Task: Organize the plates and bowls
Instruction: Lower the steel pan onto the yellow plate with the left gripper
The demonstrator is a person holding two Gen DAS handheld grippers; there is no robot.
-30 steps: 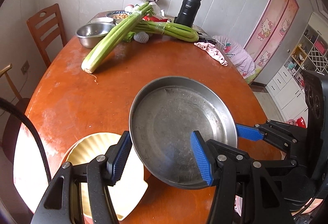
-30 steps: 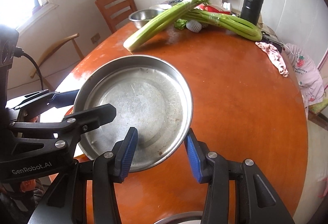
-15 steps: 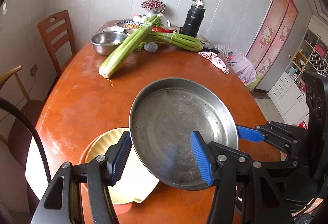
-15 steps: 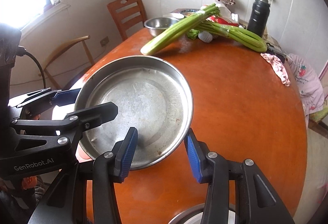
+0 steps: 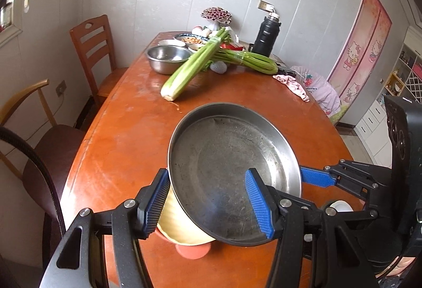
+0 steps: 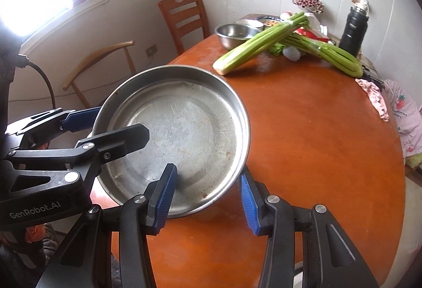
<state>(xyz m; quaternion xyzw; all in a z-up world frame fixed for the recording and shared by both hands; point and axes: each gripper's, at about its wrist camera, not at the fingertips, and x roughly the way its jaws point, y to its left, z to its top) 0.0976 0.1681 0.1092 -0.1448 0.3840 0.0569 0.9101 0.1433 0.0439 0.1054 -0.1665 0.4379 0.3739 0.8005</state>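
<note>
currently, item one: steel pan [image 5: 232, 169], round and shallow, carried tilted above the near end of the orange table [image 5: 126, 135]. we hold it between both tools at once, one on each side of the rim.

item two: left gripper [image 5: 208, 203]. its blue pads straddle the pan's near-left rim, one pad outside the wall and one over the pan floor; we judge it clamped on the pan, though the contact under the rim is hidden. the pan lies straight ahead of this gripper and rises away from it.

item three: right gripper [image 6: 205, 195]. its pads also straddle the rim, at the pan's near-right edge, one inside and one outside; we judge it clamped on the pan too. from this gripper the pan lies ahead and to the left.

item four: yellow plate [image 5: 182, 227], ribbed, lying directly beneath the pan's low left edge, with a red plate [image 5: 192, 251] showing under it. whether pan and yellow plate touch we cannot tell.

the deciding relation: the pan is round, so no long axis; what matters is its tilt, low on the left side over the stack. the left gripper is the nearer to the stack, so we judge that lowering the pan flat onto the yellow plate is its lead.

remaining stock, far end of table: steel bowl [image 5: 167, 57], celery [image 5: 195, 67], black flask [image 5: 266, 34].
</note>
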